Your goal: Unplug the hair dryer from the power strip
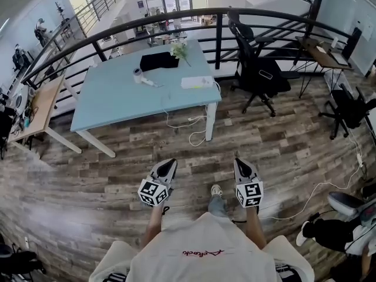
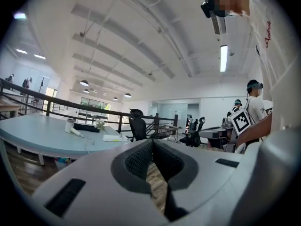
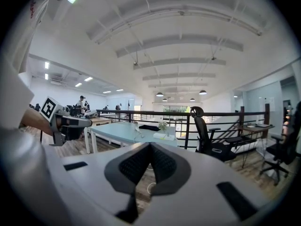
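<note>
Standing on the wood-plank floor (image 1: 88, 181) well short of a light-blue table (image 1: 117, 101), a person holds the left tool (image 1: 169, 164) and the right tool (image 1: 239, 163) side by side over the planks. Each tool's jaws are pressed together with nothing between them. A flat white power strip (image 1: 197, 82) lies close to the table's right edge, not far from its near right corner. A small white device that seems to be the hair dryer (image 1: 149, 83) lies around the table's middle, just beside a white roll (image 1: 137, 74). Toward the far edge sit a black pouch (image 1: 158, 61) and a small bunch of flowers (image 1: 180, 50). A white cord (image 1: 197, 136) hangs below the near right corner and loops on the floor. A black office chair (image 1: 258, 69) stands off the table's right side.
</note>
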Available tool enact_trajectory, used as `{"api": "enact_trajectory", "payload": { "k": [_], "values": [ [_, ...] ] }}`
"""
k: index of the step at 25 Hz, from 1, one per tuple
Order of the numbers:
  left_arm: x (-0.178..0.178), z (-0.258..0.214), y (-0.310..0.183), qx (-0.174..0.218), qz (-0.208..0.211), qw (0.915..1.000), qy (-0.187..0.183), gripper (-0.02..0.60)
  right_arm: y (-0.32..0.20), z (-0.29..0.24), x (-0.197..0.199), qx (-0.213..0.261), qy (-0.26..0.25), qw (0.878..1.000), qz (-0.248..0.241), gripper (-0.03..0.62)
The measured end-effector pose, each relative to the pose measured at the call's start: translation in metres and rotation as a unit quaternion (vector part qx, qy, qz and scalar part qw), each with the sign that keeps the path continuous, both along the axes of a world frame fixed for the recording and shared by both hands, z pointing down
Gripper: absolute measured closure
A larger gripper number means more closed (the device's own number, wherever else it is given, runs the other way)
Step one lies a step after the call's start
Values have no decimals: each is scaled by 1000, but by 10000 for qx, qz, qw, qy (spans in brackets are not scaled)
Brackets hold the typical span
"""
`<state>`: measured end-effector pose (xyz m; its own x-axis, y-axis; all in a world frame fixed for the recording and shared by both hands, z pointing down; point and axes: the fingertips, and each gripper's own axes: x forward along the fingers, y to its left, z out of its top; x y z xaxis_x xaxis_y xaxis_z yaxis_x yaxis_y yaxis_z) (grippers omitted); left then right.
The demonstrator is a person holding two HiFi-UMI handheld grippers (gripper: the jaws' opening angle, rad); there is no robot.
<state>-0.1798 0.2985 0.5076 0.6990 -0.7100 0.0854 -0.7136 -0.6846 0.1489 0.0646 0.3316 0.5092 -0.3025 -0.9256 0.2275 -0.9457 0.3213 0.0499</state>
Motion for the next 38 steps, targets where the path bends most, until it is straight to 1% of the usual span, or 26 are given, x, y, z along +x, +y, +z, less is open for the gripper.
{"api": "enact_trajectory", "payload": {
  "k": [15,25,33,38],
  "values": [
    [68,-18,-124,-16,28,9999,-96,569,-129,-12,53,-24,-122,9997,-199,577],
    [104,-24,-207,67,-75,9999,-76,569,-212,-10,76,-27,-89,9986,-523,577],
    [137,-8,-238,-79,-30,9999,-75,569,-250,4,93,-145,-127,9976,-670,577],
    [142,-2,-244,-172,-67,9998,-111,569,-258,10,98,-218,-167,9970,-722,577]
  ]
}}
